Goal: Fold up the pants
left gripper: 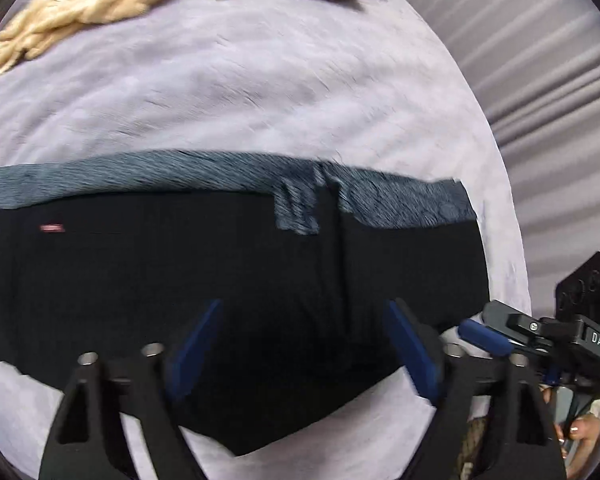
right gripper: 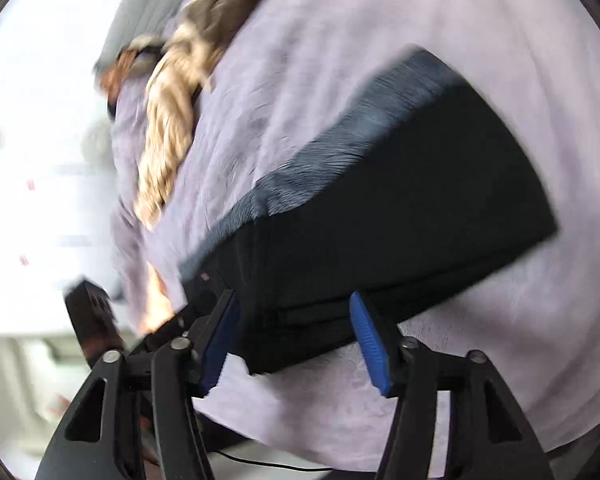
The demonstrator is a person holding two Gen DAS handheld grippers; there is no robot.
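Observation:
Black pants (left gripper: 220, 280) lie flat and folded on a lavender blanket (left gripper: 240, 92), with a grey-blue inner layer (left gripper: 140, 180) showing along their far edge. My left gripper (left gripper: 304, 344) is open just above the pants' near edge, empty. My right gripper (right gripper: 296, 340) is open over a near corner of the same pants (right gripper: 400, 200), empty; it also shows at the right of the left wrist view (left gripper: 484, 336). Both views are motion-blurred.
A cream and brown chunky knit throw (left gripper: 100, 0) lies along the blanket's far edge, also in the right wrist view (right gripper: 172, 112). Grey pleated curtains (left gripper: 540, 80) hang to the right. The blanket's edge (left gripper: 512, 240) drops off at right.

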